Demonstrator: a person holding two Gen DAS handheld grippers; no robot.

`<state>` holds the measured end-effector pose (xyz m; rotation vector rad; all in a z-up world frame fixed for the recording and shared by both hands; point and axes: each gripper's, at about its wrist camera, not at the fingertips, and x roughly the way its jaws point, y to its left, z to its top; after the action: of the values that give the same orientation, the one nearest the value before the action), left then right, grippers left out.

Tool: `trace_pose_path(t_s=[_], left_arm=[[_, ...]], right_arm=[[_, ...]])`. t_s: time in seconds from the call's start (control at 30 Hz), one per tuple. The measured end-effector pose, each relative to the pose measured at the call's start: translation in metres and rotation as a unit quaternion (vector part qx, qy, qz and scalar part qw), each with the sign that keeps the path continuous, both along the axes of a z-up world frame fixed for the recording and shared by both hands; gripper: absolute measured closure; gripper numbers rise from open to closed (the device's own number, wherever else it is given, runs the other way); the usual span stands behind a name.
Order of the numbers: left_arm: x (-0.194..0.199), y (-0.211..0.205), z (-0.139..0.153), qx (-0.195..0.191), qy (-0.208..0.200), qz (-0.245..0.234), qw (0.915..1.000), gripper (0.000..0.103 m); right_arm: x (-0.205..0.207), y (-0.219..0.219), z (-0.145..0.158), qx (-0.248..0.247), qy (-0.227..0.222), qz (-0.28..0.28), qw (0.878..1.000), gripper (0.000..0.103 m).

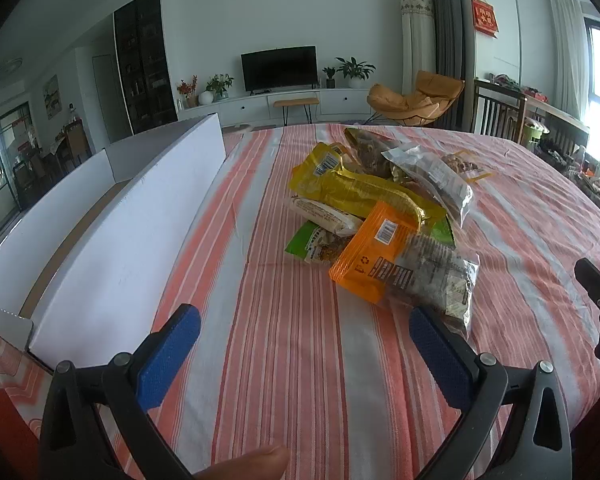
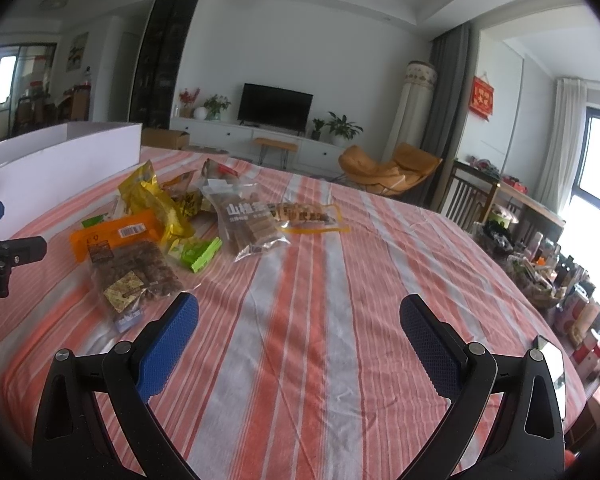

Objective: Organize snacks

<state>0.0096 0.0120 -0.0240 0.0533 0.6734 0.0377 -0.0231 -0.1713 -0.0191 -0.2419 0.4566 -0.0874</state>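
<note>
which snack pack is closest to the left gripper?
The orange-topped clear pack, at the pile's near edge by the left gripper; the other packs lie behind it.

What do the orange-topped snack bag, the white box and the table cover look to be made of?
Orange-topped bag: thin plastic film, glossy; the lower part is clear and shows the snacks, with glare and creases. White box: likely cardboard, matte white outside; its inner face looks brown. Table cover: woven cloth, matte, striped orange and white, with soft wrinkles.
</note>
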Motion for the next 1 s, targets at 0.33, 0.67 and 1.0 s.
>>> trace_pose_path(t_s=[0.33,0.67,1.0], left_arm=[[0.001,0.000,-0.003,0.003,0.006,0.001,1.0000,0.000],[0.002,0.000,-0.005,0.004,0.012,0.002,0.9999,0.000],[0.007,0.004,-0.012,0.002,0.032,0.009,0.9995,0.000]], right_arm=[[0.000,0.001,-0.001,0.000,0.002,0.000,1.000,0.001],[-0.001,-0.001,-0.004,0.003,0.005,0.003,1.000,0.001],[-0.003,-0.002,-0.005,0.004,0.007,0.004,1.000,0.001]])
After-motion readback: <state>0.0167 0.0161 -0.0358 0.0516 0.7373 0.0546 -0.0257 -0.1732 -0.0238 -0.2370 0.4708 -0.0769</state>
